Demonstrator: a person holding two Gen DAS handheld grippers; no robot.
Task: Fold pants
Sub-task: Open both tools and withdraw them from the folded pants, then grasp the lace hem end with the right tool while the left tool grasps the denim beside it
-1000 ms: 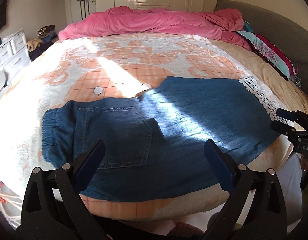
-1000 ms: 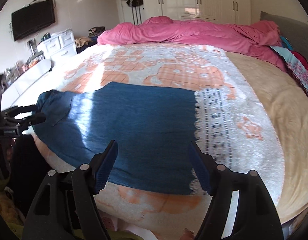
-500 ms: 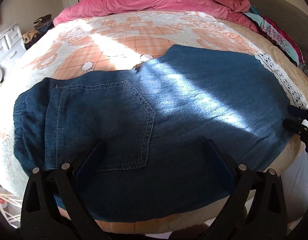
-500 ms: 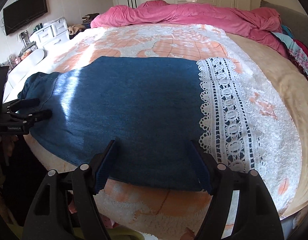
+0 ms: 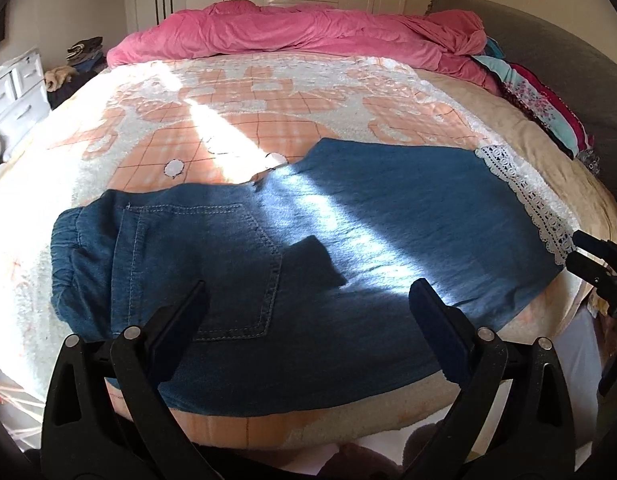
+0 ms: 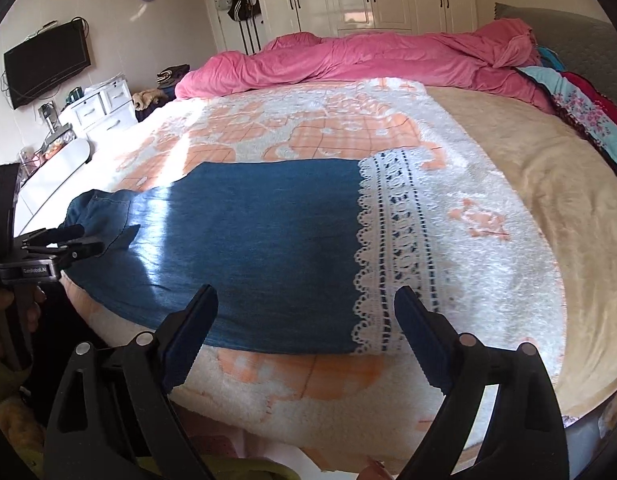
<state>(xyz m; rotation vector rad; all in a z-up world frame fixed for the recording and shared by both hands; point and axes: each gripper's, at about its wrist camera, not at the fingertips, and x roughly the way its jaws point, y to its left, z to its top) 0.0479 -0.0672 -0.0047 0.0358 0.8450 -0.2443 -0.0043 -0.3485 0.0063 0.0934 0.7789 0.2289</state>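
Blue denim pants (image 5: 308, 260) lie flat across the near edge of the bed, waistband at the left, back pocket (image 5: 196, 268) facing up, white lace hem (image 5: 524, 200) at the right. They also show in the right wrist view (image 6: 248, 248), with the lace hem (image 6: 392, 264) near the middle. My left gripper (image 5: 308, 300) is open and empty, held above the seat of the pants. My right gripper (image 6: 304, 308) is open and empty, above the leg end by the lace. Each gripper shows from the side in the other's view, the right one (image 5: 592, 256) and the left one (image 6: 68, 240).
The bed has an orange and white blanket (image 5: 236, 120) with a pink duvet (image 5: 308, 36) heaped at the far side and folded bright cloths (image 5: 540, 108) at the far right. White drawers (image 6: 100, 108) and a wall TV (image 6: 44, 64) stand to the left.
Both grippers dipped close over the pants half a second ago and have since lifted and pulled back toward me. Both stayed open and empty. The pants have not moved.
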